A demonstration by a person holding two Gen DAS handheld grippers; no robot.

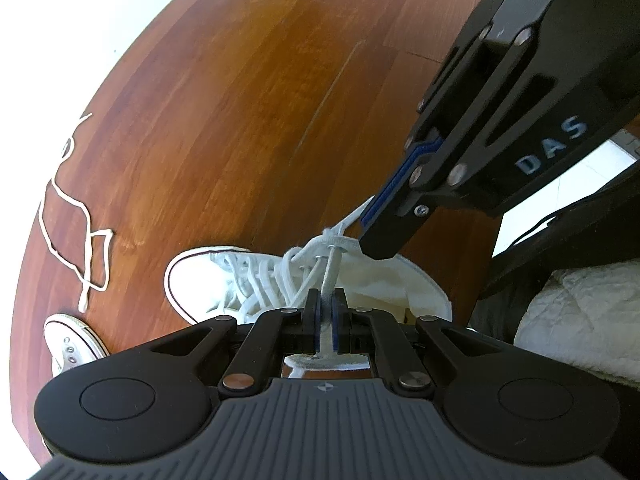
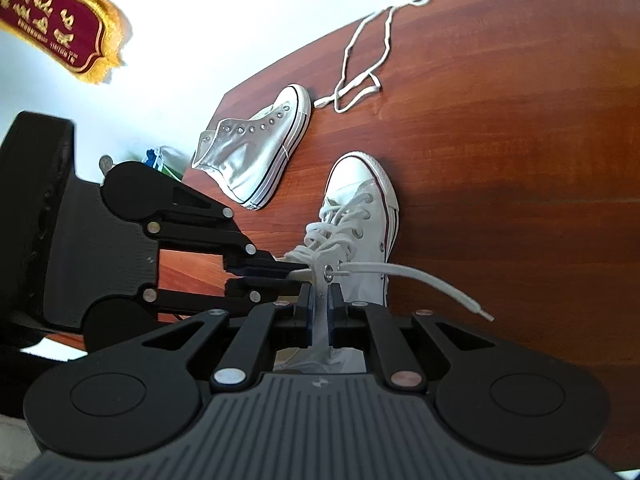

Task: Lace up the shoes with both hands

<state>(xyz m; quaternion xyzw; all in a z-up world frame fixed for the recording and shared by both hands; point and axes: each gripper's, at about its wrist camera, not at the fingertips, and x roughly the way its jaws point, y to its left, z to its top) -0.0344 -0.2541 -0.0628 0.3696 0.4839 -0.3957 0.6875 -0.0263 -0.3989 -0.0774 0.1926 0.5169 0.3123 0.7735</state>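
The left gripper [image 1: 326, 300] was closed on a strand of white lace [image 1: 329, 276] at the top eyelets of the laced shoe [image 1: 240, 284], its blue-padded fingers pressed together. The right gripper [image 2: 319, 300] was clamped on the canvas collar of the same shoe [image 2: 360, 208], just below a metal eyelet [image 2: 329, 270]. A free lace end [image 2: 420, 276] with a clear tip ran through that eyelet and hung out over the table [image 2: 520, 160]. Two white canvas high-tops with rubber toe caps stood on the reddish, wood-grained table: the laced one near the front edge, and a second, unlaced shoe [image 2: 256, 152] lying on its side near the table's corner. One loose lace [image 2: 360, 72], flat and cream-white, lay in loops beyond the shoes towards the far edge.
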